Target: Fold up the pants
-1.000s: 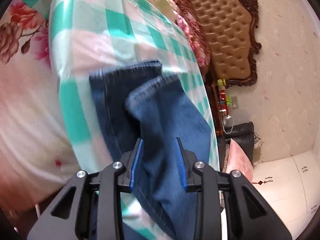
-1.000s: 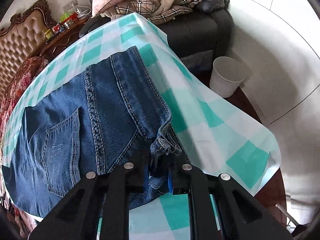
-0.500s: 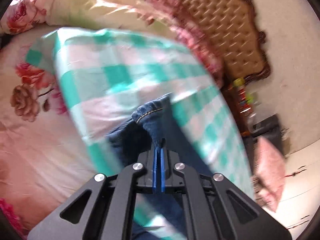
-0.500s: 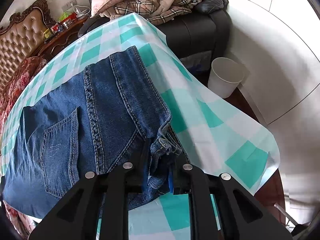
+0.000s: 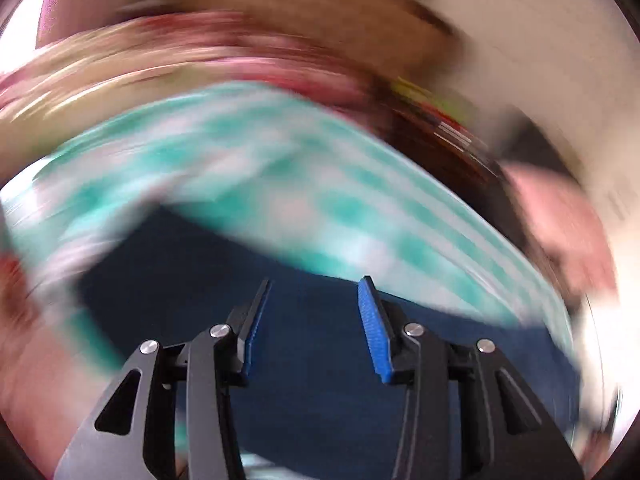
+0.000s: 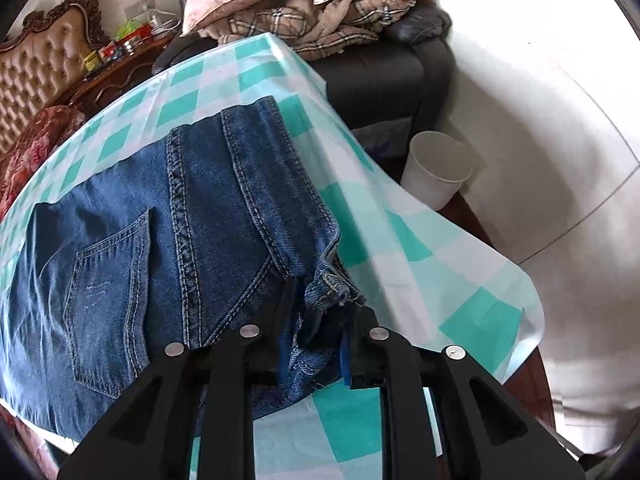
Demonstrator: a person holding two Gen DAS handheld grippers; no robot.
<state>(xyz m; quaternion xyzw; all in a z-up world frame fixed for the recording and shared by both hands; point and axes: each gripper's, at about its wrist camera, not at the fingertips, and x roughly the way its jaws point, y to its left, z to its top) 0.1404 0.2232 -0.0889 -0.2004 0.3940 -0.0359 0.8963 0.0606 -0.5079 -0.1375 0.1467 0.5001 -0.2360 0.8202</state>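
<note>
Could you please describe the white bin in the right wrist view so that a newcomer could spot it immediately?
Start at the green-and-white checked cloth bearing the jeans, then look past its drooping right-hand edge to the floor. There, below the dark sofa piled with plaid blankets, stands the white bin. It is the only plain, open-topped round container in sight.

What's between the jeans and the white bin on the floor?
In the right wrist view, only the checked cloth lies between the jeans and the bin, draping off the table edge toward it; nothing else shows there.
</note>
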